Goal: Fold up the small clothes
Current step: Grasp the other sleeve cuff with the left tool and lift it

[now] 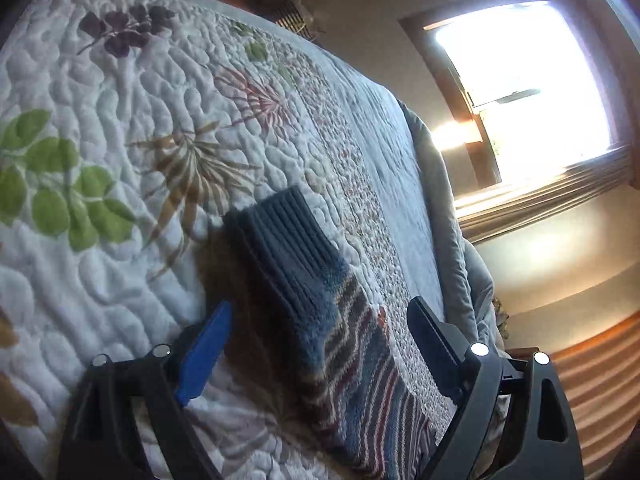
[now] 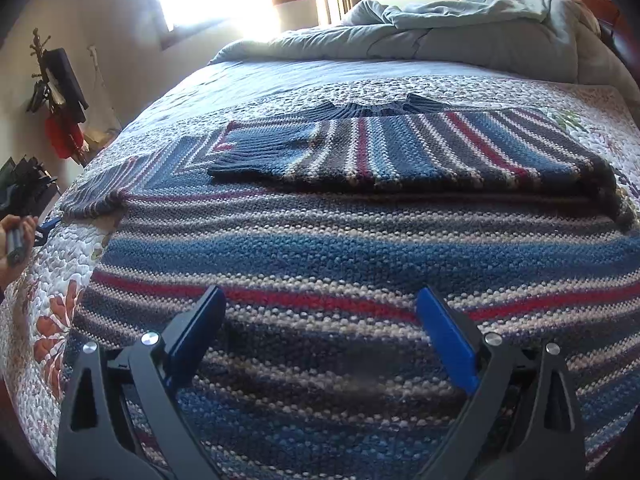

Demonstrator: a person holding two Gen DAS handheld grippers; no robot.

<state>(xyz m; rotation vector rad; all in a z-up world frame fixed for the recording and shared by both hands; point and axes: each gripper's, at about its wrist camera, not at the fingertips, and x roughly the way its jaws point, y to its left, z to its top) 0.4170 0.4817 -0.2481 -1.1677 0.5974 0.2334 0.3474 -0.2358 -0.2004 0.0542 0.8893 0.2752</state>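
Note:
A blue, grey and red striped knit sweater lies flat on the floral quilt. One sleeve is folded across its chest. The other sleeve stretches out to the left. My right gripper hovers open over the sweater's lower body, its jaws wide apart and holding nothing. My left gripper is open around that outstretched sleeve, whose ribbed dark cuff lies beyond the fingertips. The pads stand apart from the knit on both sides. In the right wrist view, a hand holds the left gripper at the bed's left edge.
A bunched grey duvet lies along the head of the bed. A bright window is beyond the bed's side edge. Bags hang on wall hooks to the left. The quilt spreads wide past the cuff.

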